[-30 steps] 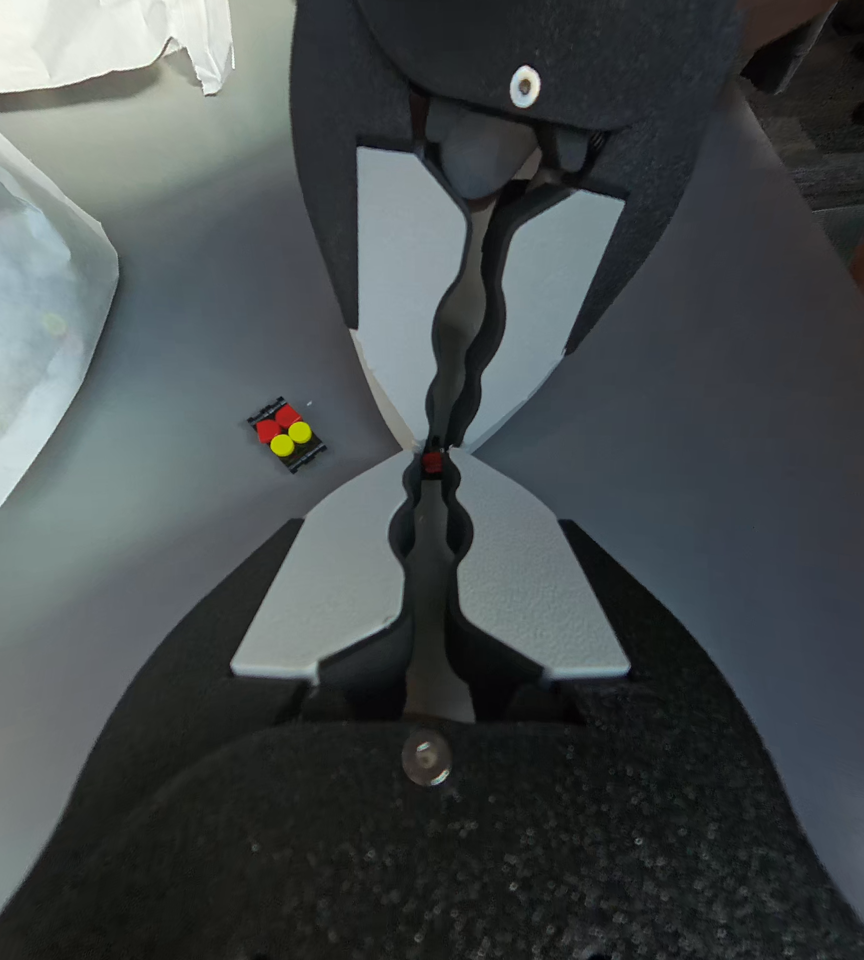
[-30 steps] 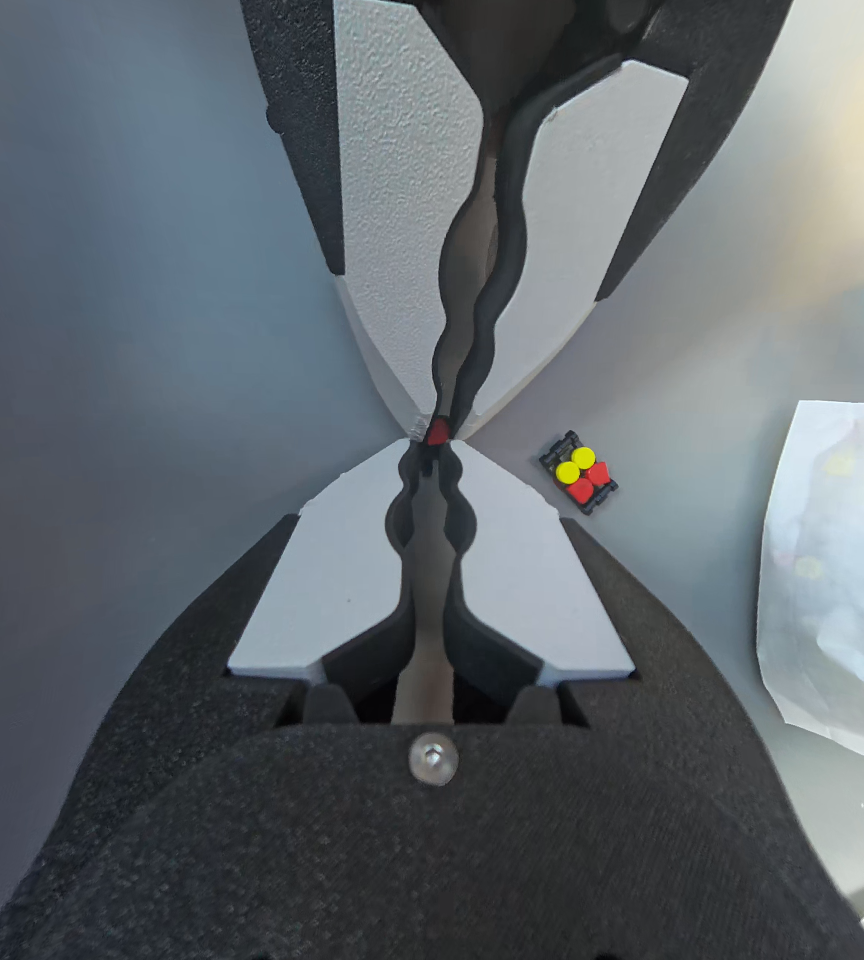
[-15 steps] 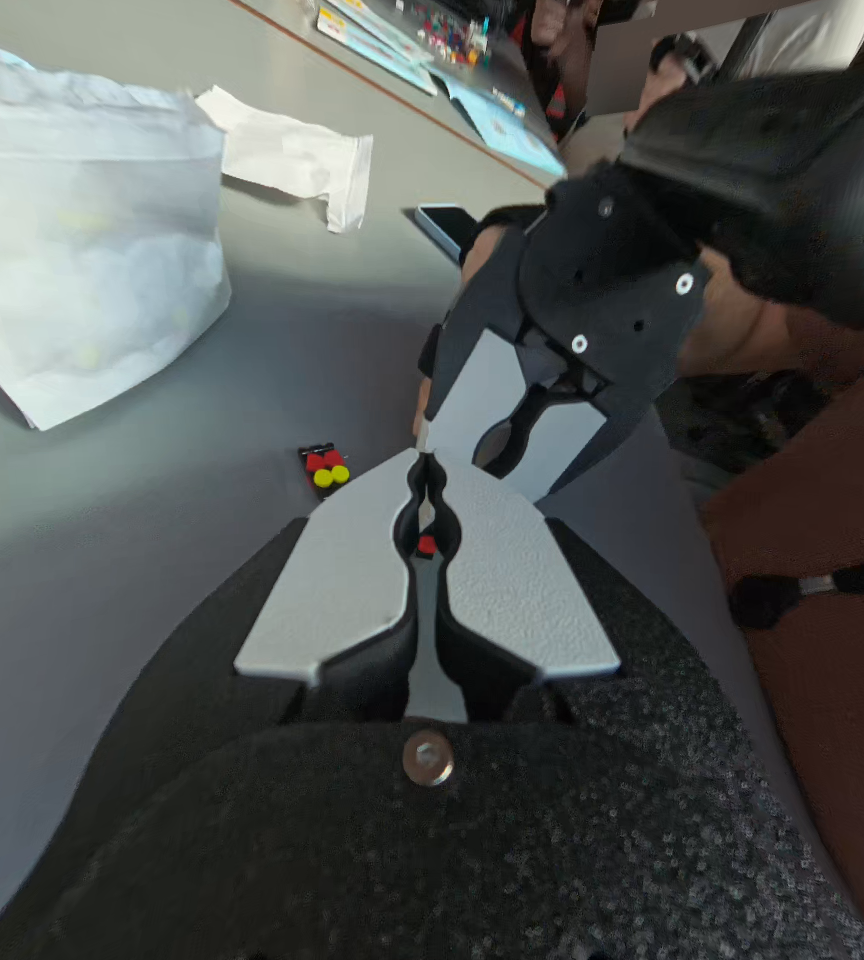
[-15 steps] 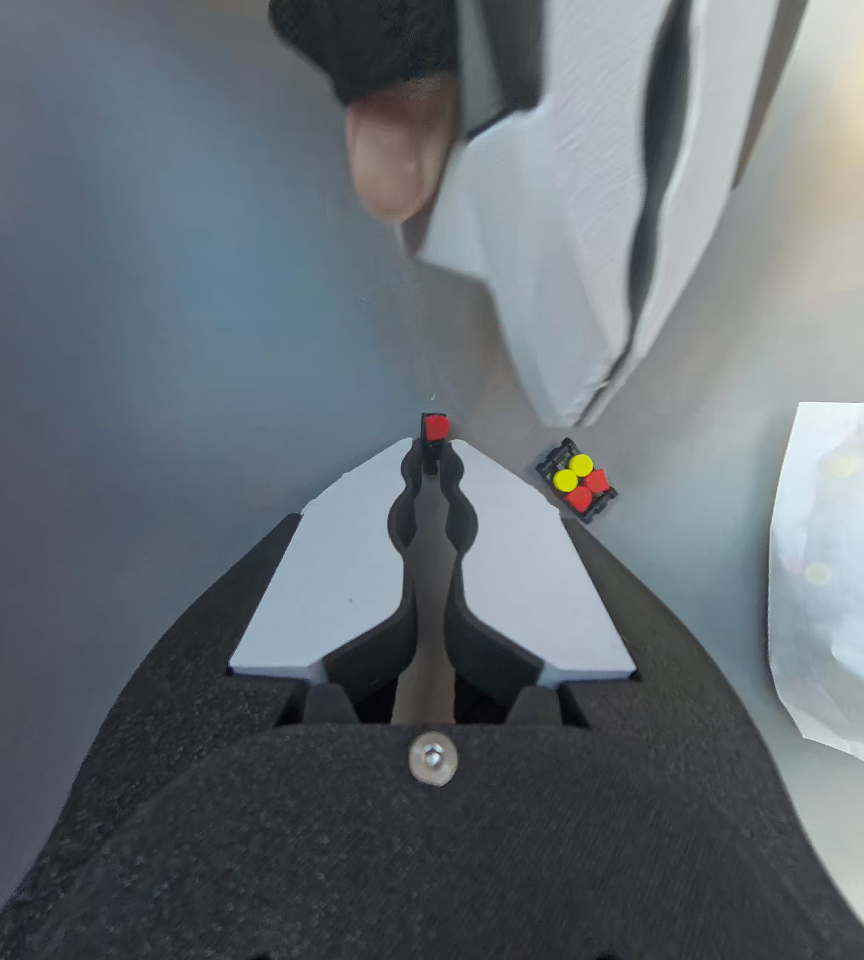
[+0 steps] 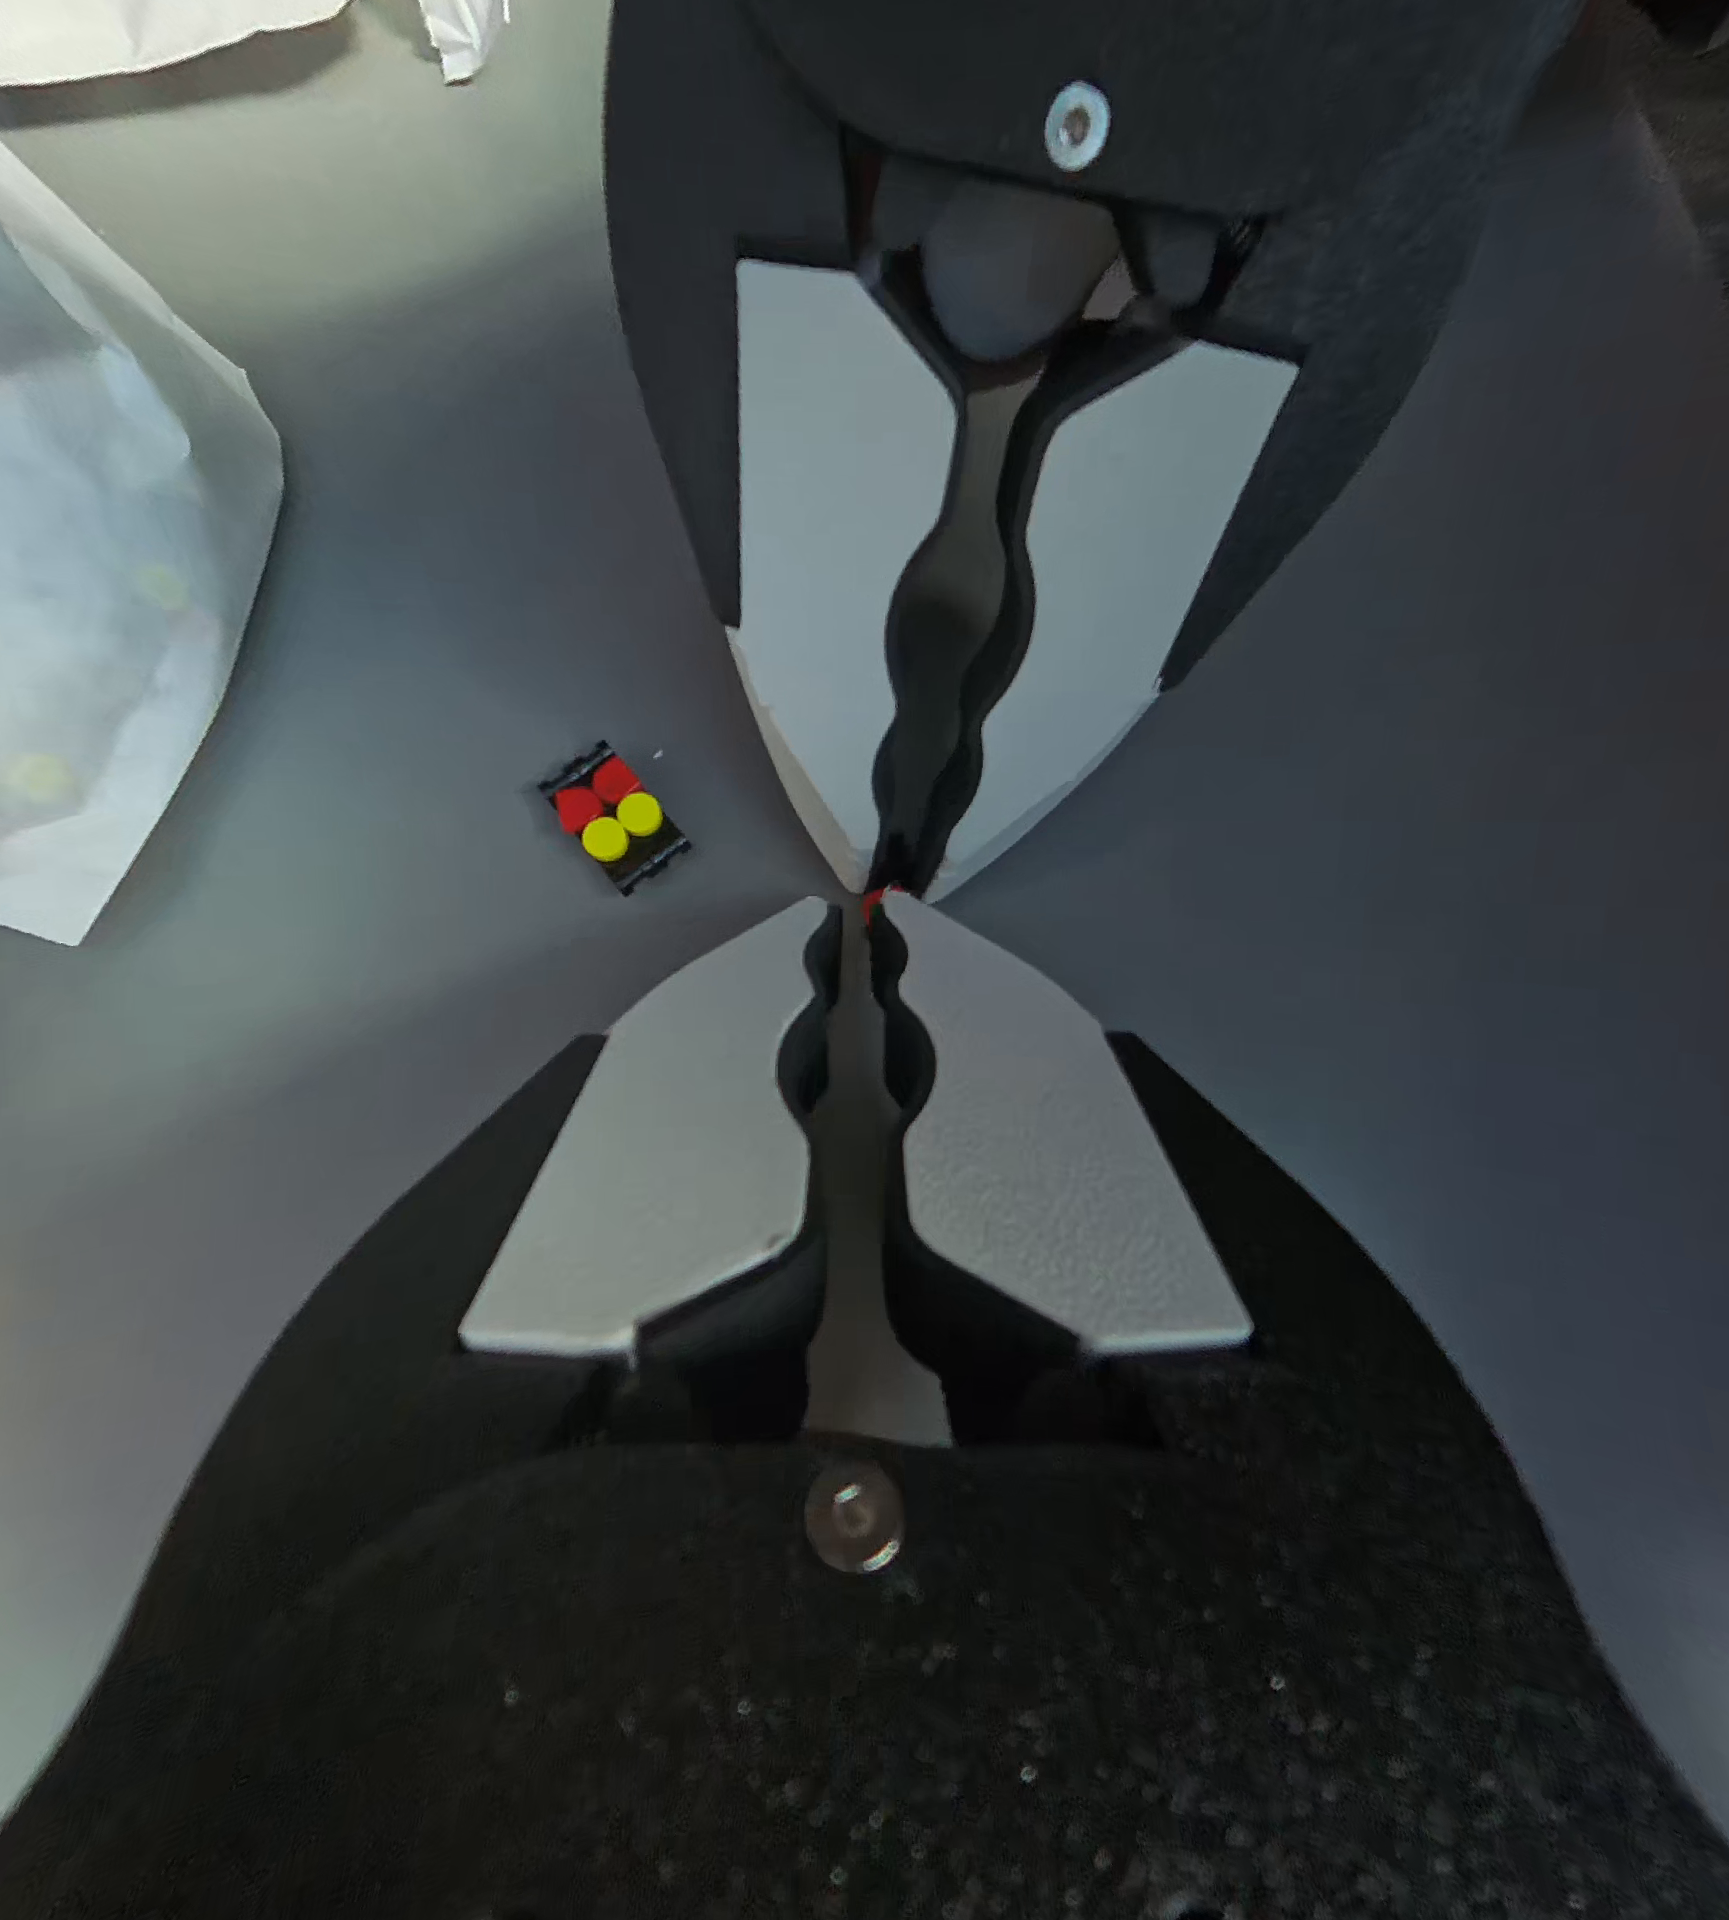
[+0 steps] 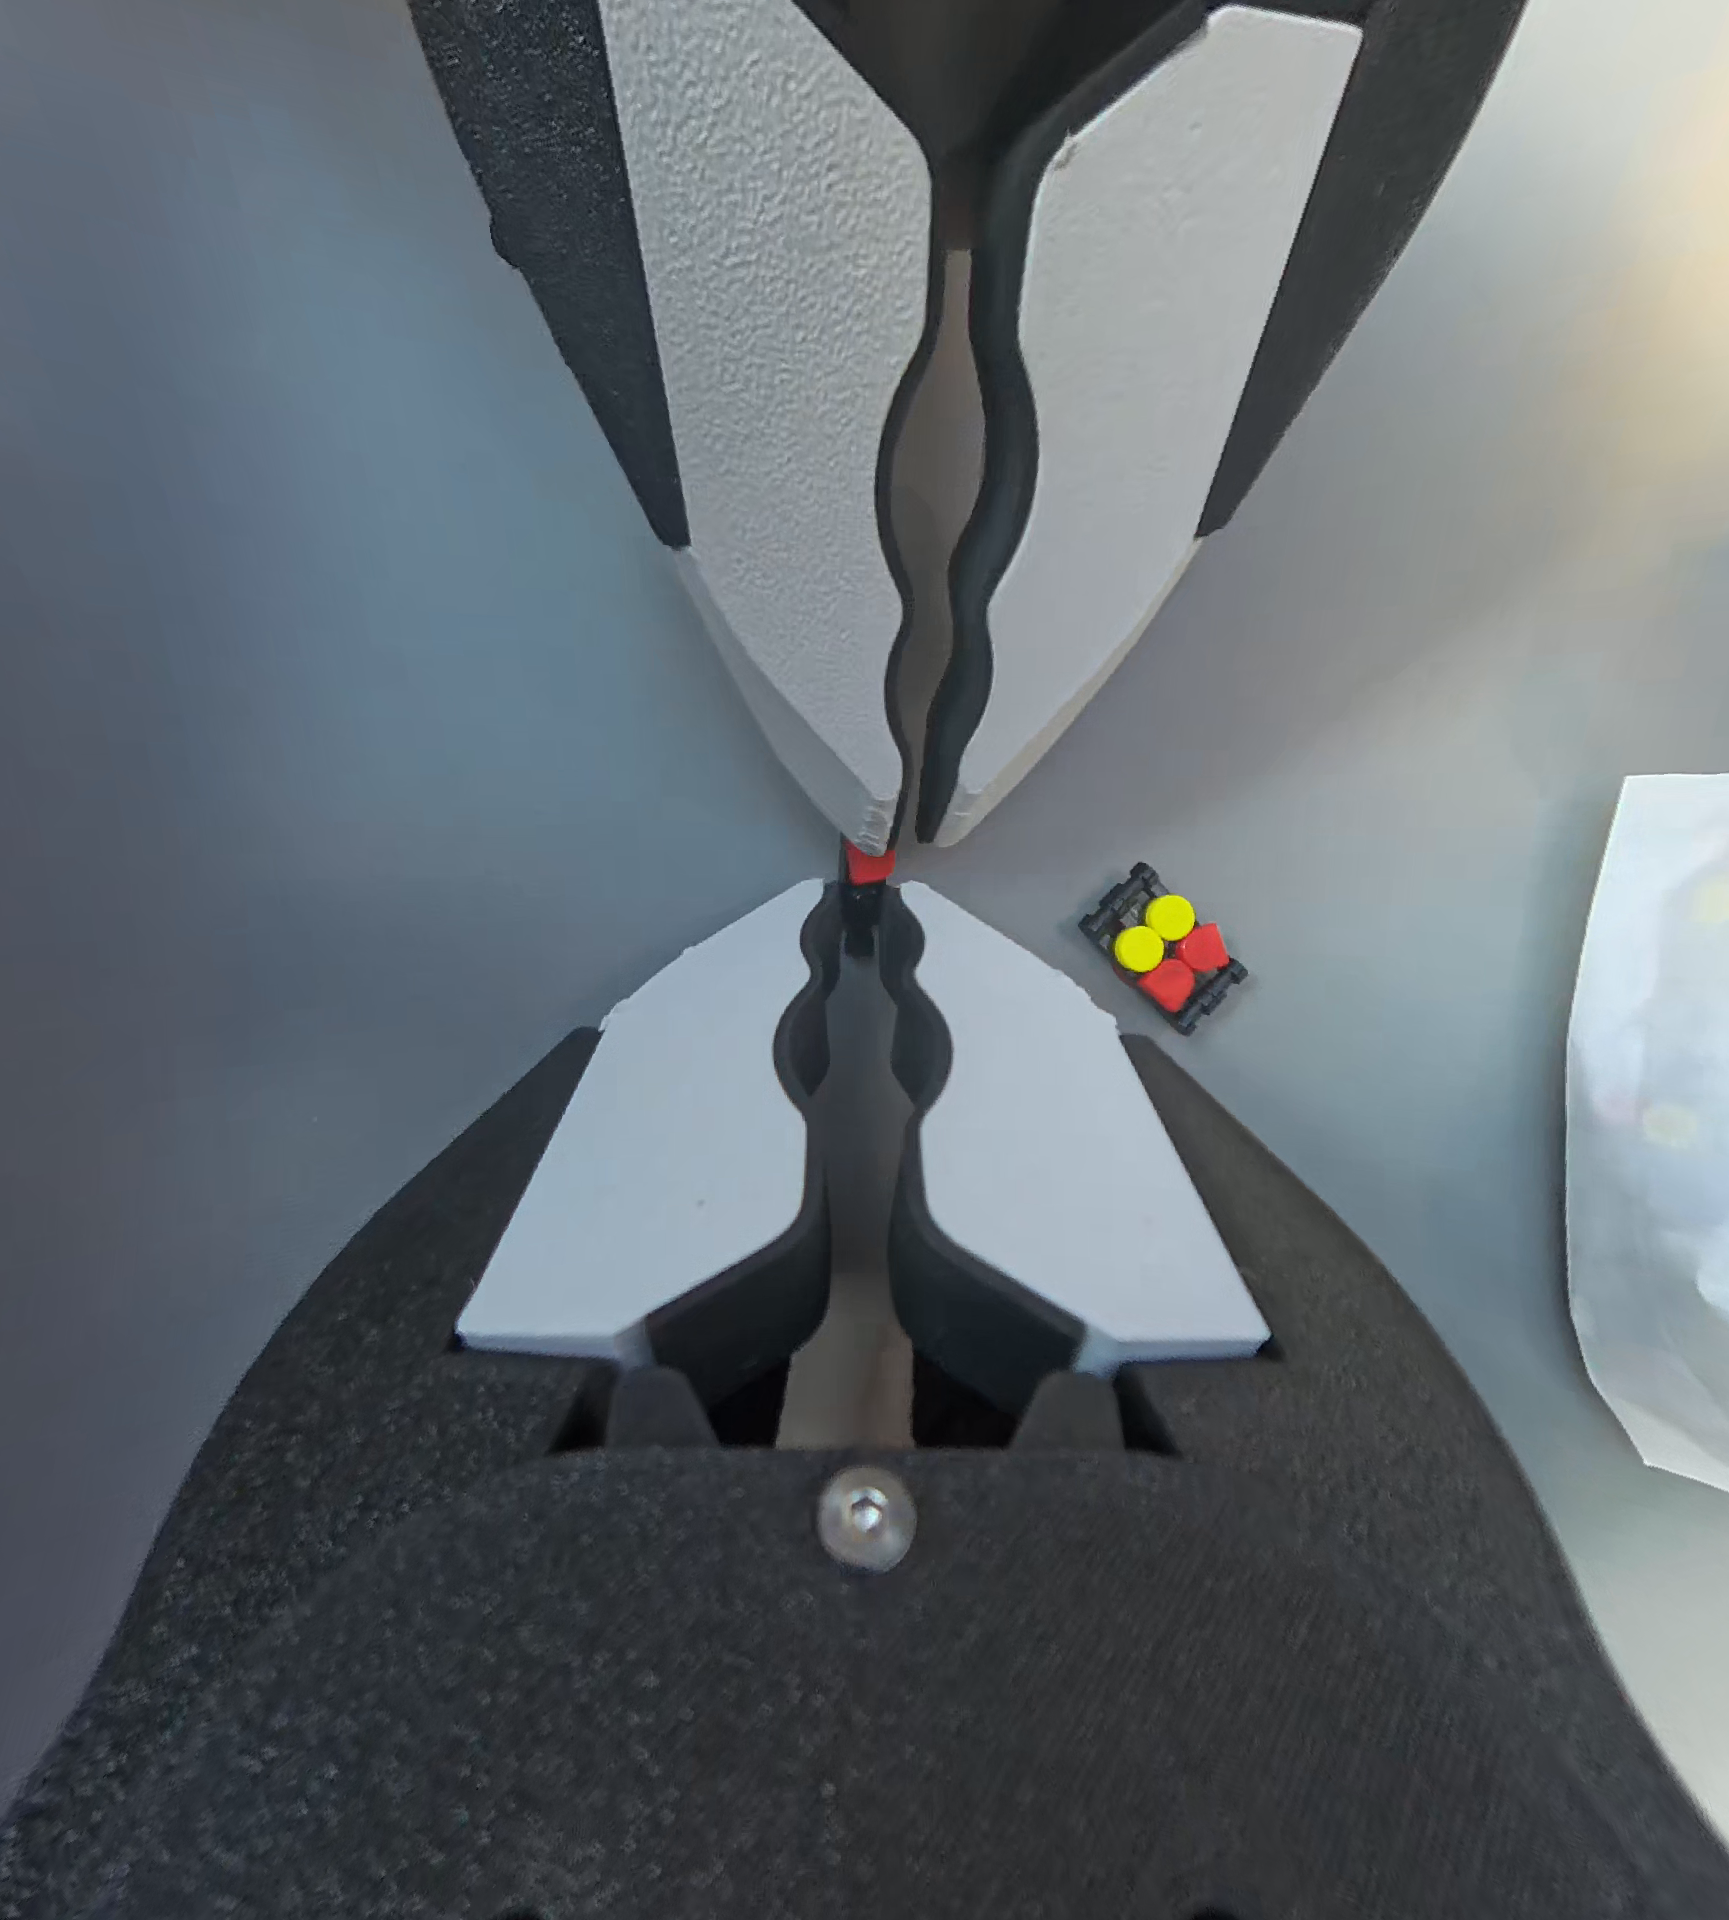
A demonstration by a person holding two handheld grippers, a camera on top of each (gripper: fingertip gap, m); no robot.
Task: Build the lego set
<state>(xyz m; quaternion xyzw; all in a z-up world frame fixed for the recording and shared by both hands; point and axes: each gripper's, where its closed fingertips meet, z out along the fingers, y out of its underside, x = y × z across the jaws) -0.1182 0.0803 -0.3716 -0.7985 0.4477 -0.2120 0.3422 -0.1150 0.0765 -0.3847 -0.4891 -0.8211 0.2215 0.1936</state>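
My right gripper point(image 6: 860, 888) is shut on a small black piece with a red top point(image 6: 865, 864) and holds it above the grey table. My left gripper point(image 5: 860, 909) is shut and meets it tip to tip; one of its fingertips point(image 6: 870, 826) touches the red top, which shows as a red sliver point(image 5: 875, 899) in the left wrist view. The right gripper point(image 5: 901, 868) comes in from the top of the left wrist view, and the left gripper point(image 6: 904, 831) from the top of the right wrist view. A small black plate with two red and two yellow round studs point(image 5: 616, 821) point(image 6: 1163, 951) lies on the table beside the tips.
A white translucent bag point(image 5: 60, 571) point(image 6: 1722, 1091) with pieces inside lies on the table beyond the small plate. Crumpled white paper point(image 5: 164, 42) lies at the far edge in the left wrist view. The grey table point(image 6: 216, 727) stretches out on the other side. Both grippers' tips are close together, under 4 cm apart.
Half a second ago the grippers were apart, with the left one tilted up and away. Now they are back tip to tip, with the left fingertip against the red top held by the right gripper.
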